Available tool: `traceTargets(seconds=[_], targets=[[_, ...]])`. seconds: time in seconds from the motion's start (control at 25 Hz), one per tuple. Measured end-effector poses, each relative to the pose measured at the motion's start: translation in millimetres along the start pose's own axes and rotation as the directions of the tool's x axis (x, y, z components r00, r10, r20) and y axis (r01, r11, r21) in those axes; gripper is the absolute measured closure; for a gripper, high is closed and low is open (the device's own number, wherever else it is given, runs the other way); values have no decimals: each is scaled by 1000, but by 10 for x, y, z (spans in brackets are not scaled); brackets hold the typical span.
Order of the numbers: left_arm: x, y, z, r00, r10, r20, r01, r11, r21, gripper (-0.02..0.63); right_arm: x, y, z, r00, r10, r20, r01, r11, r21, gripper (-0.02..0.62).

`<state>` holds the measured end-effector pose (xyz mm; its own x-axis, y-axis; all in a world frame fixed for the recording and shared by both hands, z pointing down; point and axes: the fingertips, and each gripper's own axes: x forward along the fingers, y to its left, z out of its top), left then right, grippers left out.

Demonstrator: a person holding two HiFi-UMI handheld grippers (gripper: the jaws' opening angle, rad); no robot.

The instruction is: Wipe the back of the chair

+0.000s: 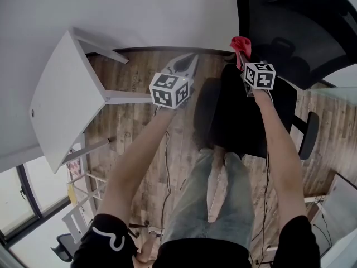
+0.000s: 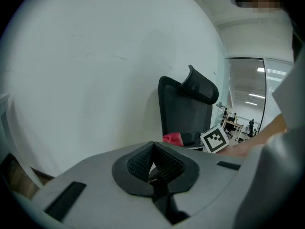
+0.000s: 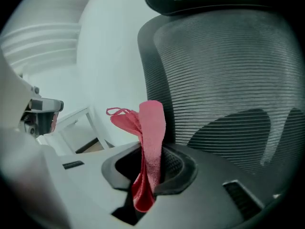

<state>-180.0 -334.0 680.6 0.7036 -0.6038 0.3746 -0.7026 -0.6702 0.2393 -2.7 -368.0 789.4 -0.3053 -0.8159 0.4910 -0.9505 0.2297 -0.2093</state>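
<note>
You pinch the soft, limp cloth [image 3: 151, 128] mid-fold in the right gripper [image 3: 152, 163] | chair back [image 3: 228, 70] just ahead: mesh, likely springy, press lightly | your left gripper [image 2: 153, 163] closed, empty

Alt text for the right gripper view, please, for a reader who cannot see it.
The right gripper is shut on a red cloth that sticks up from between its jaws. Close behind it stands the black mesh chair back, with a white wall to the left.
</note>
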Motion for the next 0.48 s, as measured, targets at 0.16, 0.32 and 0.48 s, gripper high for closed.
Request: traceTargets(seconds=[0.16, 0.32, 0.48], targets=[[110, -139, 32, 1000, -20, -7, 21, 1000, 14, 583, -135, -225, -45, 1000, -30, 0, 30, 999, 20, 520], [276, -389, 58, 999, -51, -17, 51, 998, 30, 583, -310, -517, -53, 998, -64, 10, 63, 997, 31, 520], [482, -713, 53, 996, -84, -33, 85, 995, 45, 583, -568, -904, -64, 994, -106, 27, 104, 993, 51, 520]])
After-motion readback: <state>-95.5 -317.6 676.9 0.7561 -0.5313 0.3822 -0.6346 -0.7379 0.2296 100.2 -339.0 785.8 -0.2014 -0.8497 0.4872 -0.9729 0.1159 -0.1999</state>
